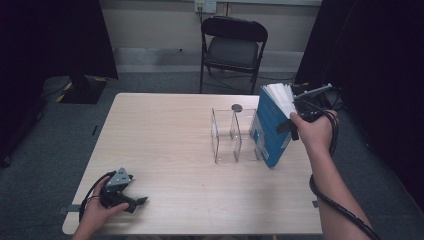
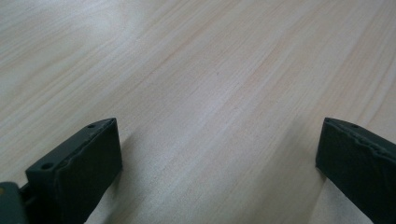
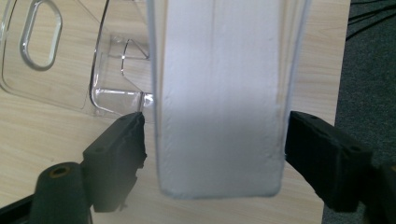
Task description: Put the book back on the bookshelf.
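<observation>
book: blue paperback point(image 1: 270, 131), stands tilted on its lower corner on the worktop point(image 1: 165, 150), leaning against the right side of the clear acrylic holder point(image 1: 232, 135)
right gripper: point(image 1: 294, 122) at the book's fore-edge, fingers point(image 3: 116, 154) spread, straddling the page block point(image 3: 219, 93); slight gaps both sides, not pinching
left gripper: point(image 1: 131, 201) idle on near-left worktop, fingers point(image 2: 79, 168) wide apart, nothing between
step, judged: setting book into or beside the holder, release in progress
do it well: keep fingers clear of the covers, back straight out along the pages, watch for the book tipping off its corner
high view adds: book's lean, holder compartments, dark round disc point(image 1: 236, 107) behind the holder, chair point(image 1: 232, 45)
right gripper view adds: finger gaps, holder's oval handle cut-out point(image 3: 42, 37)
</observation>
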The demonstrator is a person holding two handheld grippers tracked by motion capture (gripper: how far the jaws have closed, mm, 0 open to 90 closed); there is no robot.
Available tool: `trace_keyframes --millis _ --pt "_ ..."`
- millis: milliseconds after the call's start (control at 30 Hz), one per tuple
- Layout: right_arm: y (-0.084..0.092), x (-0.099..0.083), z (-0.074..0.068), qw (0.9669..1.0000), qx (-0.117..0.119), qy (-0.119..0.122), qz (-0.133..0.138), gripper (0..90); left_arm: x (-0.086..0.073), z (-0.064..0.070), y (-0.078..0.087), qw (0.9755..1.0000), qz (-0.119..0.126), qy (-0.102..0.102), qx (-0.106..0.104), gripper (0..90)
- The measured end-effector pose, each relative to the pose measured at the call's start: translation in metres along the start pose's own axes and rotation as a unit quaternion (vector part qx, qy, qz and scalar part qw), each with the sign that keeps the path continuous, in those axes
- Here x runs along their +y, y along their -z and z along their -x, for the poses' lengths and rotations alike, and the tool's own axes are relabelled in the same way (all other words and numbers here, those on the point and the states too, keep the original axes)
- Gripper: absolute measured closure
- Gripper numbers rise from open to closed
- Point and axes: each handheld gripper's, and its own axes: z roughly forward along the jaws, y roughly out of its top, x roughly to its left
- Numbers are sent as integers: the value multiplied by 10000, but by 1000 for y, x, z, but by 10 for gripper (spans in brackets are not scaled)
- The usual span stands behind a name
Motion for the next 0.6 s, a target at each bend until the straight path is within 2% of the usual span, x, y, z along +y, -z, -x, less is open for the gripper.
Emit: trace_keyframes --millis 33,100,133,200,300,600 --pt "1 0 -1 10000 -23 19 1 180 0 -1 1 9999 -17 -94 40 0" --pt "2 -1 -1 9999 4 75 98 180 0 1 0 10000 18 41 0 0" --pt "3 -2 -2 9999 -4 88 85 179 0 0 0 10000 9 -36 17 0" --pt "3 -3 -2 9999 8 116 85 176 0 0 0 10000 15 10 4 0" --pt "4 -5 -2 9999 -31 102 58 178 0 0 0 10000 6 -40 23 0" --pt "1 -16 -4 9999 -55 162 12 183 0 0 0 10000 12 -10 11 0"
